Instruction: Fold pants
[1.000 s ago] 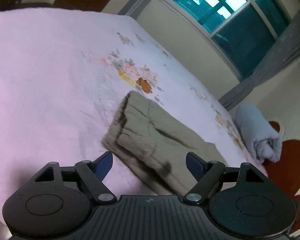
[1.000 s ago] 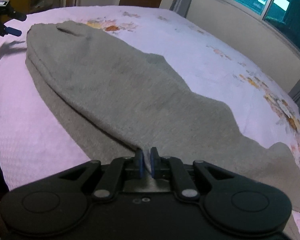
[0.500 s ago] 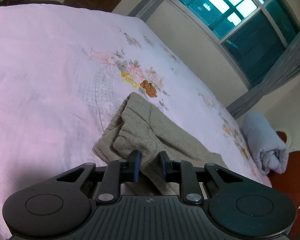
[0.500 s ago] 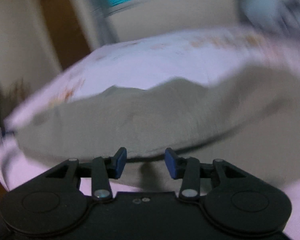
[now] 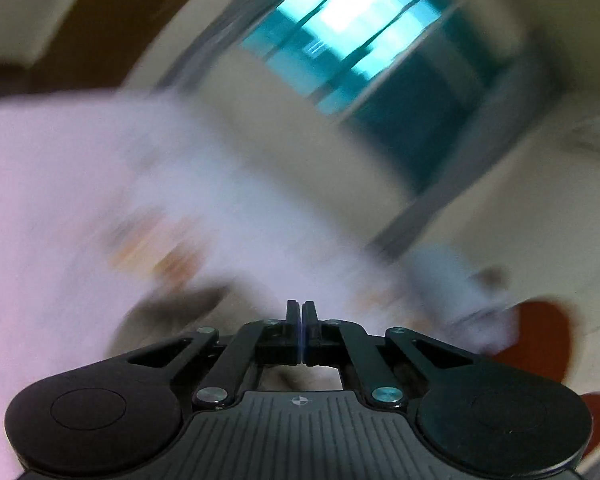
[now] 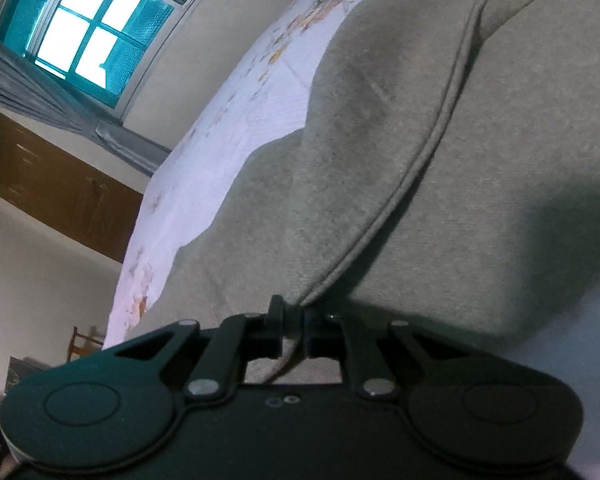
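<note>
The grey-green pants (image 6: 440,168) lie on the pink bedspread (image 6: 236,120) and fill most of the right wrist view, with a stitched hem edge running down to my right gripper (image 6: 294,314). That gripper is shut on this edge of the pants. The left wrist view is heavily blurred. My left gripper (image 5: 302,320) has its jaws pressed together, with a patch of the pants (image 5: 172,316) just beyond and below them. I cannot see cloth between the left jaws.
The bed (image 5: 60,184) has a floral print. A rolled light-blue blanket (image 5: 452,280) lies at its far side. A teal window (image 6: 88,32), grey curtain (image 6: 40,96) and brown door (image 6: 60,192) are behind. A wooden chair (image 6: 84,344) stands by the wall.
My left gripper went from wide open to fully closed at the pants' end and is now swinging fast. My right gripper let go, turned, and closed again on the pants' hem edge.
</note>
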